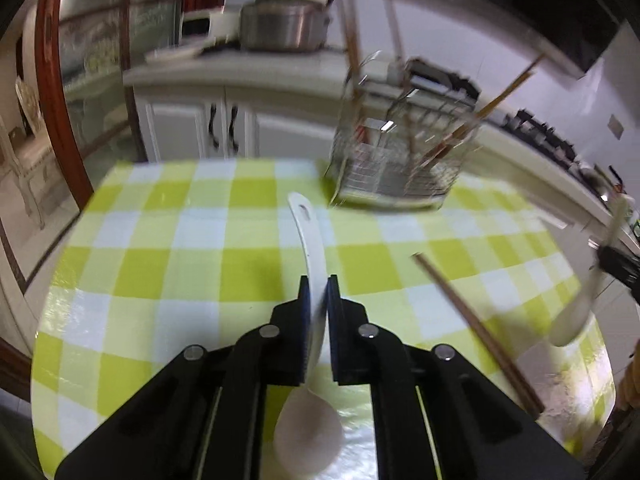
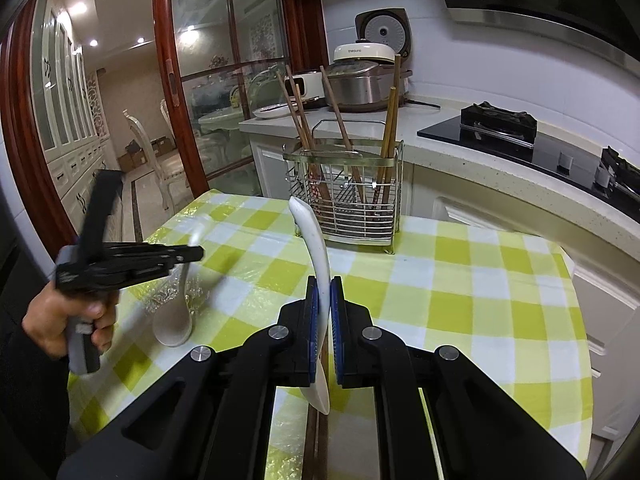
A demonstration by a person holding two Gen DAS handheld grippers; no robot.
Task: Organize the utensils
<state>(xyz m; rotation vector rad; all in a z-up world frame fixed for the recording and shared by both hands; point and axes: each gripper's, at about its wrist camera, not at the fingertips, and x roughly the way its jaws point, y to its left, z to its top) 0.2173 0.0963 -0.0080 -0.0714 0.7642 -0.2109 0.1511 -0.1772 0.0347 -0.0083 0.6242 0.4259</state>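
My left gripper [image 1: 319,292] is shut on the handle of a white spoon [image 1: 308,236]. That handle points away over the green checked tablecloth [image 1: 200,240], and the bowl hangs near the camera. In the right wrist view a hand holds this left gripper [image 2: 196,254] at the left, the same spoon [image 2: 176,316] hanging bowl-down. My right gripper [image 2: 325,292] is shut on a second white spoon [image 2: 314,240], also visible at the left view's right edge [image 1: 576,312]. A wire utensil rack [image 2: 352,200] with several chopsticks stands at the table's far side. One brown chopstick [image 1: 476,332] lies on the cloth.
Behind the table runs a white counter [image 2: 440,148] with a steel rice cooker [image 2: 360,84] and a black stove [image 2: 496,128]. A red-framed glass door [image 2: 224,92] and a dining chair [image 2: 164,160] stand to the left. The table's right edge is close to the counter.
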